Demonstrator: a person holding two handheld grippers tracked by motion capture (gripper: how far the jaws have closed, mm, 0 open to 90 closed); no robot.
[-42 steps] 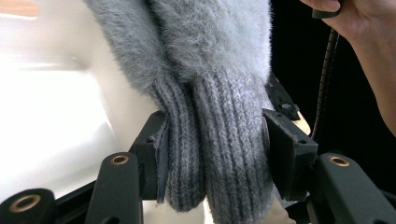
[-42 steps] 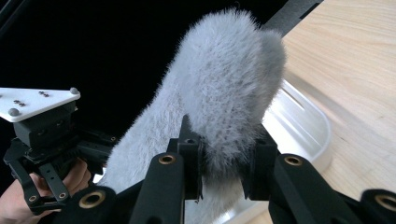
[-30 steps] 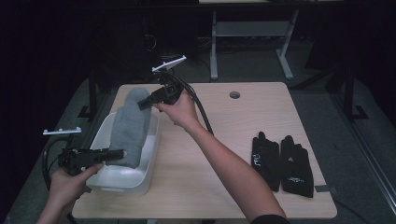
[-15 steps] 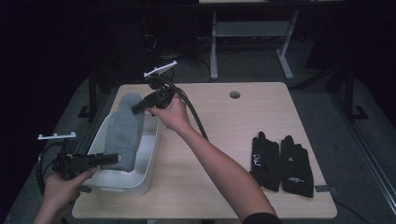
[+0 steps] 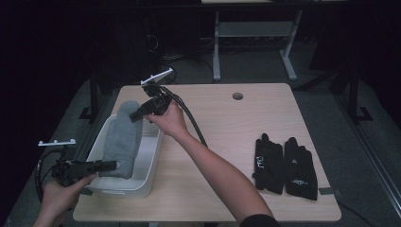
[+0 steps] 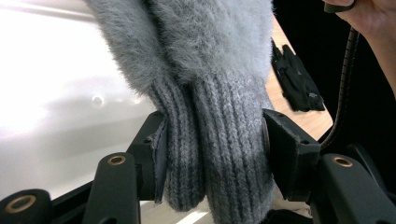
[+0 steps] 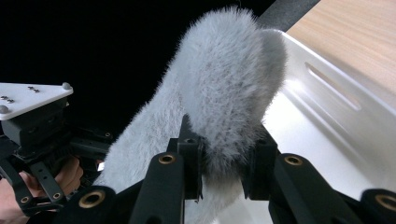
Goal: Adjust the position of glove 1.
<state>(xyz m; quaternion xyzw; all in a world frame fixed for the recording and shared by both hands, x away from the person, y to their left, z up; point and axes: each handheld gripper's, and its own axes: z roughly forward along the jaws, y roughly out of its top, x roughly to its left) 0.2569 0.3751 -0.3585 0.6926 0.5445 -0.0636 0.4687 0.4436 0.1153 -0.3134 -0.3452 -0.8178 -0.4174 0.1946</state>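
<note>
A pair of fuzzy grey gloves [image 5: 122,139] is stretched lengthwise over the white bin [image 5: 150,161] at the table's left. My left gripper [image 5: 112,165] is shut on the ribbed knit cuffs [image 6: 212,154] at the near end. My right gripper [image 5: 135,115] is shut on the furry far end [image 7: 224,107], lifted a little above the bin. In the right gripper view the left gripper [image 7: 37,154] and its hand lie at the far left.
A pair of black gloves [image 5: 283,165] lies flat on the wooden table [image 5: 227,123] at the right, also in the left gripper view as black gloves [image 6: 299,77]. A round cable hole [image 5: 238,96] sits near the far edge. Dark floor surrounds the table.
Both grippers have moved left and toward the near side with the grey gloves. The gloves have gone down lower, closer into the bin.
</note>
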